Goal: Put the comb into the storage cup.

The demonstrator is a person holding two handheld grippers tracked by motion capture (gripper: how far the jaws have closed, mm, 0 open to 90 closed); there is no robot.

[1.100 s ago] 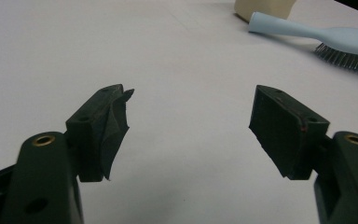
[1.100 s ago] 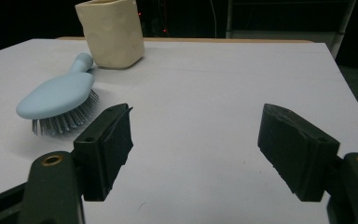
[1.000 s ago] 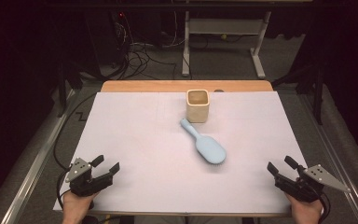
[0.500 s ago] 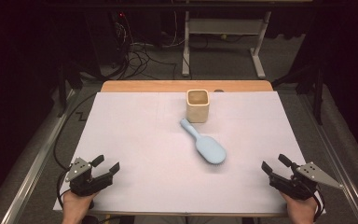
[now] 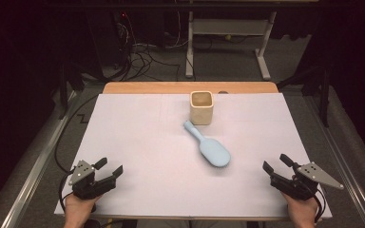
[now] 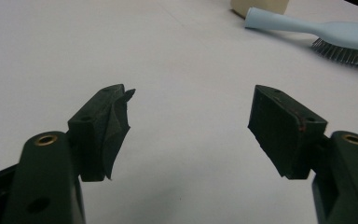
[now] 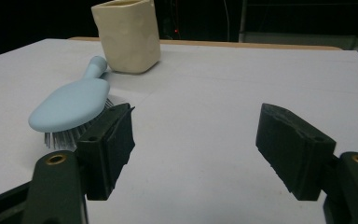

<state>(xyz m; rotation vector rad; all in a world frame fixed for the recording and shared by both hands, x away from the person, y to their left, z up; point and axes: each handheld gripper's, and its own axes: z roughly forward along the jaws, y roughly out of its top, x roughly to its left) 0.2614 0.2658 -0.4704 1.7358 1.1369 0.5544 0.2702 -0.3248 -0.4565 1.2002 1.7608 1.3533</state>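
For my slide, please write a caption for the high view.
Two open grippers, left and right, flank a blue brush and cream cup.

No writing, label, brand or number can be read anywhere. The brush (image 5: pixel 208 146) and the cup (image 5: pixel 201 107) are plain.

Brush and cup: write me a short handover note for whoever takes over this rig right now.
Left tongs: open, nothing between them, low over the near left of the white sheet.
Right tongs: open, nothing held, at the near right edge.
Blue brush: lies bristles down mid-sheet, handle pointing toward the cream cup.
Cup: upright at the far side, apart from both tongs.
Done: nothing handled so far as the layout shows.
Left: probably grasp the brush, nearer the right tongs, and stand it in the cup.
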